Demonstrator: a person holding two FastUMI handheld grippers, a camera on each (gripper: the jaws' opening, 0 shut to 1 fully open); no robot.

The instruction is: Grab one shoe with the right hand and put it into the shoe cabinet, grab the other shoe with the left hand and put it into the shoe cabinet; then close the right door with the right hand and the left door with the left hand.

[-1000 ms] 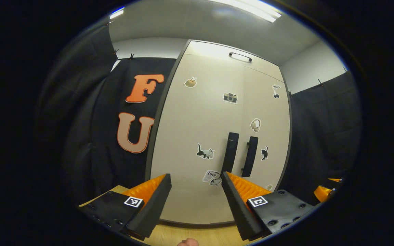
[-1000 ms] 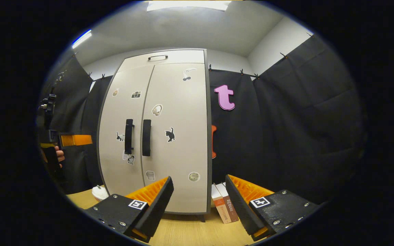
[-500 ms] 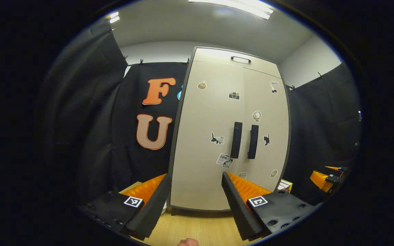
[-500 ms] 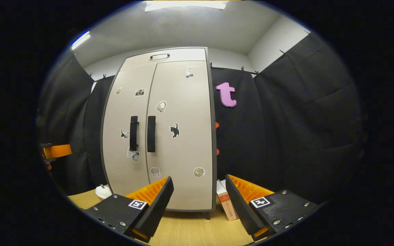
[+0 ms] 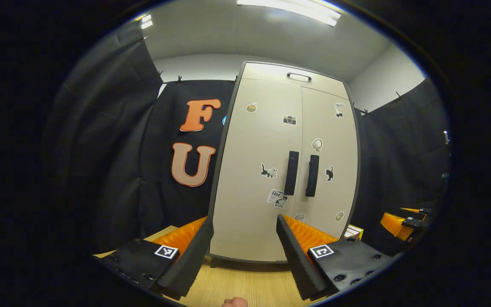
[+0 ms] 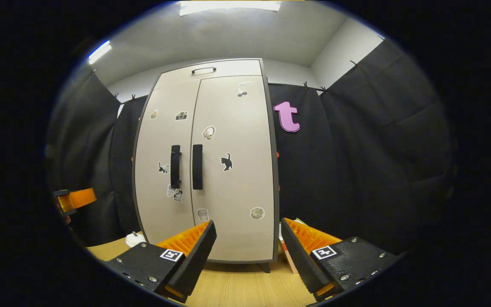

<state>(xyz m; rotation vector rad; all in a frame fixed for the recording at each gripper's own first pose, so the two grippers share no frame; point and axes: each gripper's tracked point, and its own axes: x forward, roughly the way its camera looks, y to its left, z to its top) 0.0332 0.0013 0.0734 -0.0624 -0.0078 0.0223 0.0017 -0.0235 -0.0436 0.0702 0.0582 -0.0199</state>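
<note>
The beige shoe cabinet [image 5: 267,170] stands upright on the wooden table, both doors shut, its two dark handles [image 5: 301,174] side by side at the middle seam. My left gripper [image 5: 244,219] is open in front of the left door, a short way back, with nothing between its fingers. In the right gripper view the same cabinet [image 6: 224,170] faces me with doors shut and handles [image 6: 186,166] together. My right gripper [image 6: 248,221] is open and holds nothing, low before the right door. The left gripper [image 6: 75,198] shows at the far left, the right gripper [image 5: 403,221] at the far right.
Stickers dot both doors. Books [image 6: 287,251] lean by the cabinet's right foot, and one book [image 5: 354,231] peeks out there. A small white object [image 6: 135,238] lies on the table [image 6: 237,285] left of the cabinet. Black cloth walls close in on all sides.
Both grippers have drawn back from the cabinet, which looks smaller and more centred, most clearly in the left gripper view. The doors stay shut and both grippers stay open.
</note>
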